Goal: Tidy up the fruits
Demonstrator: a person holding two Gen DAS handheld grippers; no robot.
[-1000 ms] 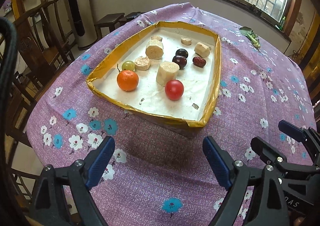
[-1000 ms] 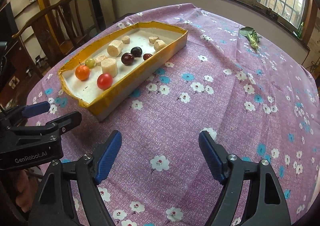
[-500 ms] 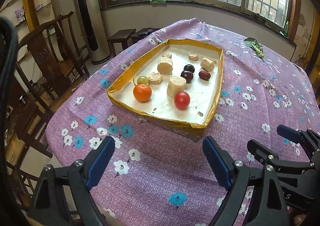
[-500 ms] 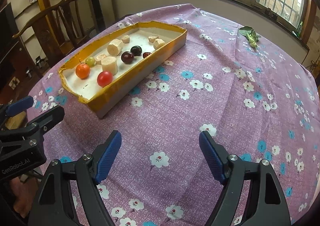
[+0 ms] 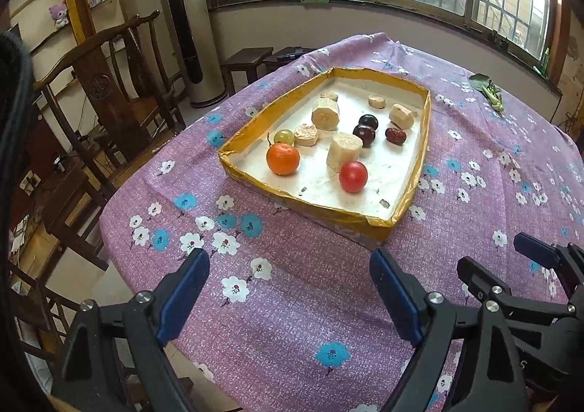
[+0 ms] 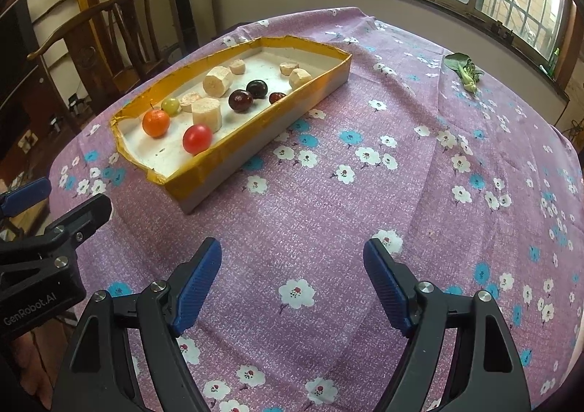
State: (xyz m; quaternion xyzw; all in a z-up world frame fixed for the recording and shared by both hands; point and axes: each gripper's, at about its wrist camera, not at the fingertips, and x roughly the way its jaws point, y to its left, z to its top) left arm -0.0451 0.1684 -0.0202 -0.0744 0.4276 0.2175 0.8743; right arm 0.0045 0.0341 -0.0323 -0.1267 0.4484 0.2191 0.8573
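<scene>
While both my claws hang wide open and empty above the cloth, the fruit tray (image 5: 419,160) lies at twelve o'clock of my left claw (image 5: 288,288), its long axis running away, and at ten o'clock of my farther right claw (image 6: 292,277).
</scene>
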